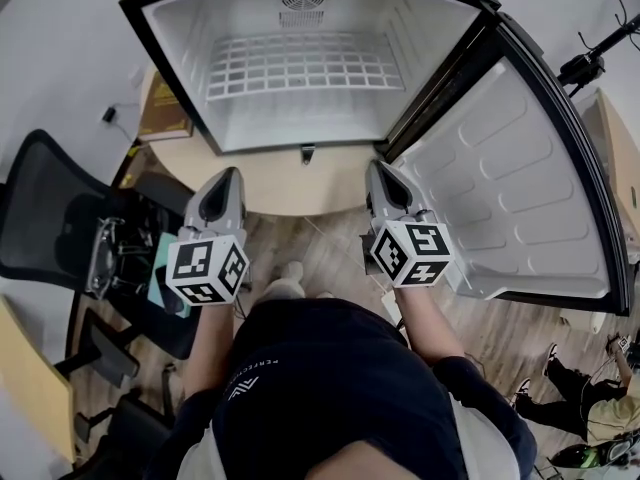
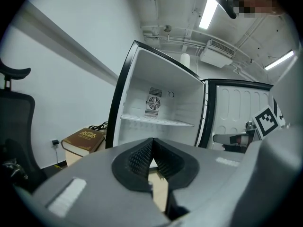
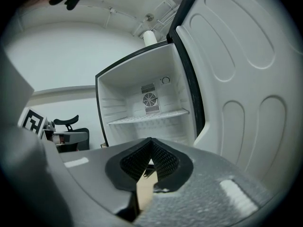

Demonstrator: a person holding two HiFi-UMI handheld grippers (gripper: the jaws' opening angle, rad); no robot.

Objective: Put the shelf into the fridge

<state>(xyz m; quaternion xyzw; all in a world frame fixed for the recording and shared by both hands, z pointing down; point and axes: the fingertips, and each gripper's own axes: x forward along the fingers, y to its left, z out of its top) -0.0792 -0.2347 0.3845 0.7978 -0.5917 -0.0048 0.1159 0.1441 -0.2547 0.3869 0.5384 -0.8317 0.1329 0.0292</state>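
Gaping fridge (image 1: 185,58), shelf (image 1: 300,66) inside

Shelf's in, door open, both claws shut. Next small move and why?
Probably move the right claw round the open white fridge door to start pushing it closed: the white wire shelf already sits level inside the black-edged fridge, and both it and the left claw are shut and empty.

The left gripper (image 1: 227,188) and the right gripper (image 1: 382,181) are held level, side by side, and pointed forward. Both pairs of jaws are pressed together, empty.
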